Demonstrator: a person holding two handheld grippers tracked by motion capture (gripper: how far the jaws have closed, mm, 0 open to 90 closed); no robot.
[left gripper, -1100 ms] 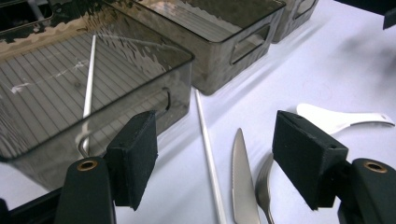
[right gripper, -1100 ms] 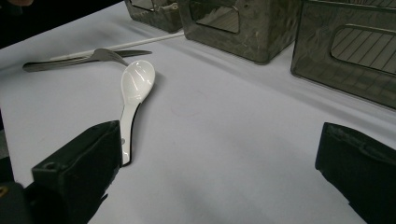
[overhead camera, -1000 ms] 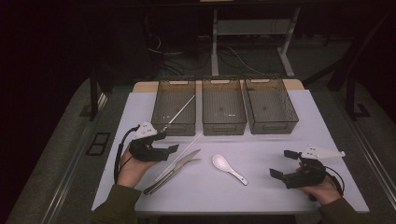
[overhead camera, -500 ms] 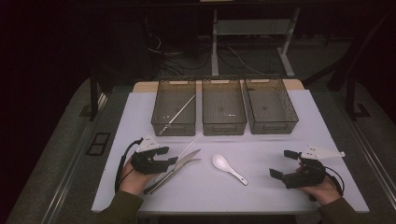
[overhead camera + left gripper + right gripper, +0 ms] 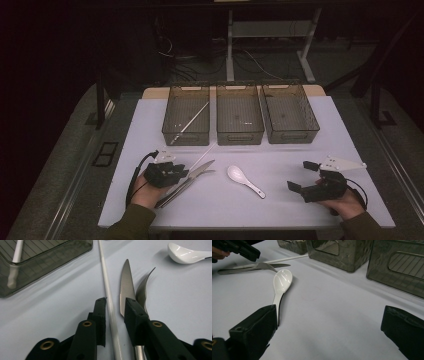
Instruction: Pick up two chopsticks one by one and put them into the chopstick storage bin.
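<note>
No brand, label or writing can be read on anything here. At the left, the left gripper is low over the white table, and its jaws have just been closing: in the left gripper view they stand narrow, one on each side of the thin white chopstick. The left pad lies against or just beside the stick, while a small gap remains on the right, so the stick is between the pads but not yet pinched. Just right of it lie the steel table knife and the steel fork, whose handles are hidden under the right jaw. A second white chopstick leans in the left smoky plastic bin; the middle smoky bin and right smoky bin follow beside it. The white ceramic spoon lies mid-table, its handle tip covered by a jaw in the right gripper view. The right gripper hovers at the far right with jaws spread wide, holding nothing.
</note>
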